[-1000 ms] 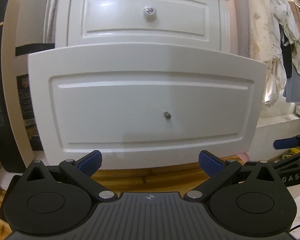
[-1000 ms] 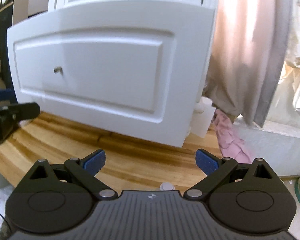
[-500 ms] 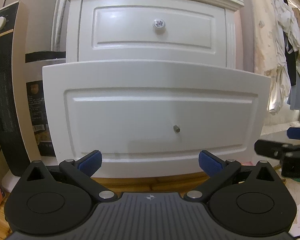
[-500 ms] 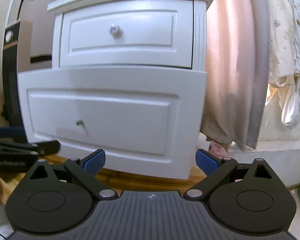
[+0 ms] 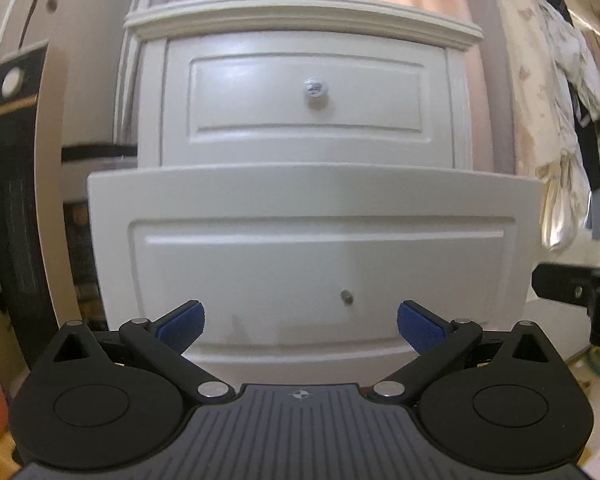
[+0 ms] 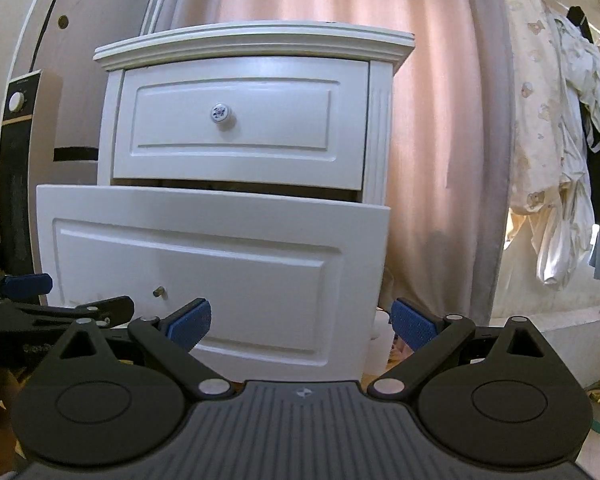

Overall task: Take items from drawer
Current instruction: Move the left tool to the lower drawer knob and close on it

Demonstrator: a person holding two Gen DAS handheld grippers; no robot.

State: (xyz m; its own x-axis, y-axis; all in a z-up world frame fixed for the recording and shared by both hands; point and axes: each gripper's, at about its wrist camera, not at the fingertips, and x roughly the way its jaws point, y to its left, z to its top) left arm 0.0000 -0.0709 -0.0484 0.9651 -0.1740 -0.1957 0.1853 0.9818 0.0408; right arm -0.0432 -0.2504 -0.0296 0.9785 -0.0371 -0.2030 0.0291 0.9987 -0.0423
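Lower drawer (image 5: 312, 216) pulled out of white nightstand (image 6: 256, 44), straight ahead of both grippers, not touched. Its front shows a bare stud (image 5: 346, 297), no knob. Contents not visible from either view. Top drawer (image 6: 240, 124) closed, round patterned knob (image 6: 221, 113).

Left gripper (image 5: 300, 322) faces the drawer front square on; right gripper (image 6: 300, 322) sits off toward the drawer's right edge. Each shows at the side of the other's view.

Room: pink curtain (image 6: 440, 120) behind, clothes (image 6: 560, 140) hanging right, black-and-white heater (image 5: 16, 180) left of nightstand.

Both grippers spread wide, blue pads (image 5: 182, 322) well apart, holding nothing.
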